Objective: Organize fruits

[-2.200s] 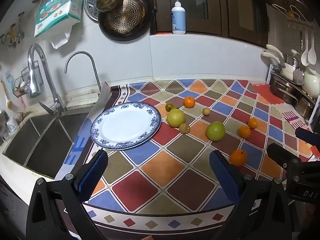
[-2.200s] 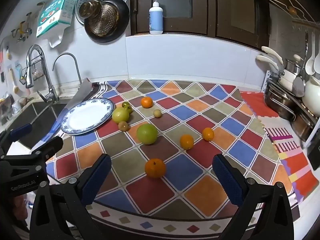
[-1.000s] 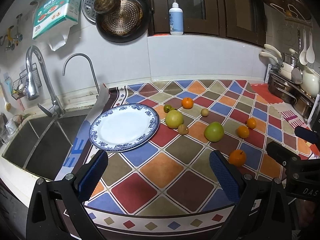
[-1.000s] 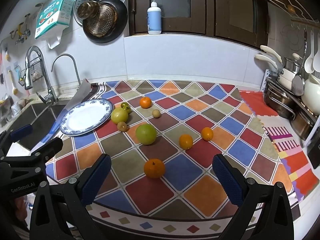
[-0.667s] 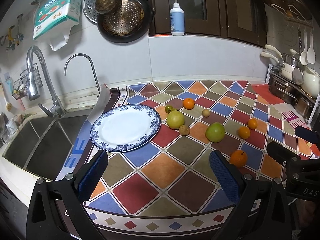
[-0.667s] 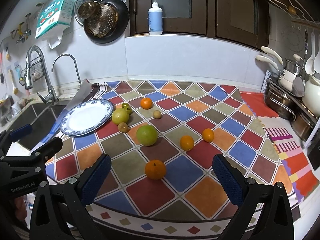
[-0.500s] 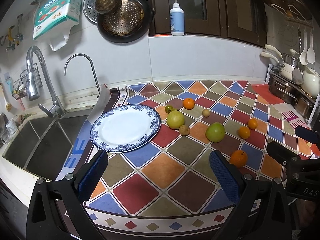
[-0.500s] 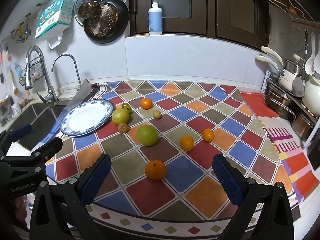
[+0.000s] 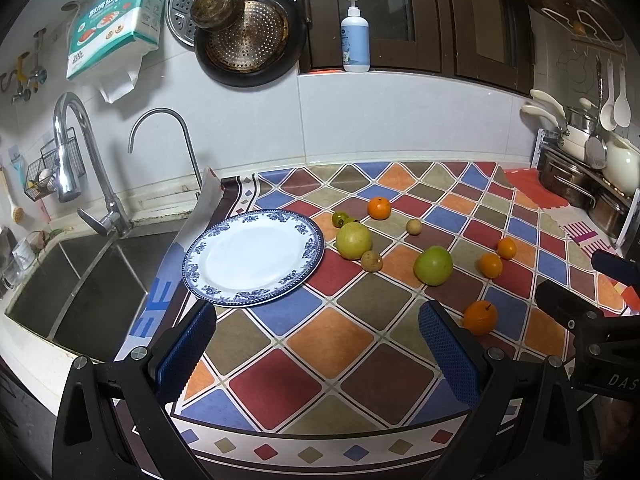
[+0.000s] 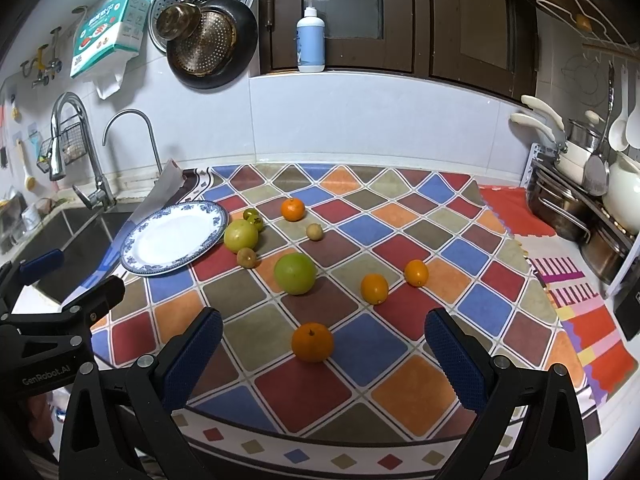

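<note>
Several fruits lie loose on the checkered mat [image 9: 332, 336]. An empty blue-rimmed white plate [image 9: 252, 258] [image 10: 176, 236] sits at the mat's left. Right of it lie a yellow-green apple [image 9: 353, 240] [image 10: 240, 235], a green apple [image 9: 433, 266] [image 10: 295, 273], a kiwi [image 9: 371, 261] and several oranges, the nearest orange [image 9: 480, 317] [image 10: 312, 342] by the front edge. My left gripper [image 9: 318, 348] is open and empty above the mat's front edge. My right gripper [image 10: 320, 354] is open and empty, just short of the nearest orange.
A sink [image 9: 76, 292] with two taps lies left of the plate. A rack of pots [image 10: 580, 200] stands at the right edge. Pans hang on the wall and a soap bottle [image 9: 355, 36] stands on the ledge. A red mat [image 10: 580, 300] covers the counter's right part.
</note>
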`<action>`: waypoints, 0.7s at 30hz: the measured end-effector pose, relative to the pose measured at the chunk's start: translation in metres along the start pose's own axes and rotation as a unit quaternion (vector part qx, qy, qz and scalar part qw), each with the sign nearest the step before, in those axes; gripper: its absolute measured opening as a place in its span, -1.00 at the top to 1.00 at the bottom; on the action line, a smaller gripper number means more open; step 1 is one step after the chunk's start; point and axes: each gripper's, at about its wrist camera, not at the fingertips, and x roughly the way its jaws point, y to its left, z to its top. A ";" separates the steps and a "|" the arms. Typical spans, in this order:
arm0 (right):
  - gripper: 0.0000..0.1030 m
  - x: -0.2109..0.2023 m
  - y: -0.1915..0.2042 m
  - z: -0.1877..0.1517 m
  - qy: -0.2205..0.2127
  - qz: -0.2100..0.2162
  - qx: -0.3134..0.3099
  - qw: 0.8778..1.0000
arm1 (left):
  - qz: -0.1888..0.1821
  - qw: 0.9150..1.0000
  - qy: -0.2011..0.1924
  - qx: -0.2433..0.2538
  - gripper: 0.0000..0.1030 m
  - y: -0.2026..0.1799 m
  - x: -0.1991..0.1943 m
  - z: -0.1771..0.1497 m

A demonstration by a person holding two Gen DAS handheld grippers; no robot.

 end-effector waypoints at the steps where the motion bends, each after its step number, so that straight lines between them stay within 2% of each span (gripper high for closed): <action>1: -0.98 0.000 0.000 0.000 0.000 0.000 0.000 1.000 | 0.000 1.000 0.000 0.000 -1.00 -0.001 0.000 0.000; 21: -0.98 0.003 0.004 0.005 0.006 -0.001 0.003 1.000 | -0.007 1.000 0.008 0.006 -1.00 0.004 0.010 0.001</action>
